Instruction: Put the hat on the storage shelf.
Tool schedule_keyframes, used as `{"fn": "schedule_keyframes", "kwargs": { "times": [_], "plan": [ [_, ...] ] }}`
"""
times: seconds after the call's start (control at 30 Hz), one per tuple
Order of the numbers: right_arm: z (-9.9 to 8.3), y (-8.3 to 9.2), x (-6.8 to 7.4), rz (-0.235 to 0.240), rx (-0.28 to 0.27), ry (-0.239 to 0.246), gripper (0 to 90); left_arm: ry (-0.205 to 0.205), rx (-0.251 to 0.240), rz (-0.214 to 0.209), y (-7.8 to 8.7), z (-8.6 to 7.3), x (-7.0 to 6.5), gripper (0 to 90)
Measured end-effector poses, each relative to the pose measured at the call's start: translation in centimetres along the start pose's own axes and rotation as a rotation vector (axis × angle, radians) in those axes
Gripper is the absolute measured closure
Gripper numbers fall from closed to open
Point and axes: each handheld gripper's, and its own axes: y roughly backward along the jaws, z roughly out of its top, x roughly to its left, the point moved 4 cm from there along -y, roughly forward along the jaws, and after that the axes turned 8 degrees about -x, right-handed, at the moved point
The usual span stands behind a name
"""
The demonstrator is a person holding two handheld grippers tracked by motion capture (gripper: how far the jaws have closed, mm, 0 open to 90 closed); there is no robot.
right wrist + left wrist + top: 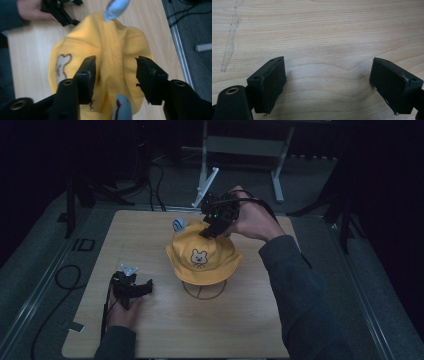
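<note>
**Positioning at the Hat Crown**

Sitting on a wire stand (203,291) at the centre of the wooden table (165,330), the yellow bucket hat (202,257) shows a bear patch (199,257) and pale blue ears (178,224). The right gripper (206,233) hovers at the crown, jaws spread apart. The left gripper (149,286) rests on the table, well apart from the hat, jaws wide and empty.
</note>
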Motion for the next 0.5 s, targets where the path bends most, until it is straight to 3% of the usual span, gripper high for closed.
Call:
{"fn": "schedule_keyframes", "kwargs": {
  "times": [0.2, 0.5],
  "plan": [
    [-0.2, 0.3, -0.5, -0.033, -0.032, -0.030, 43.3, 0.000, 0.000, 0.000, 0.0, 0.0, 0.0, 13.6],
    [-0.6, 2.0, -0.7, -0.077, -0.066, -0.033, 35.8, 0.000, -0.001, 0.000, 0.0, 0.0, 0.0, 13.6]
  ]
}}
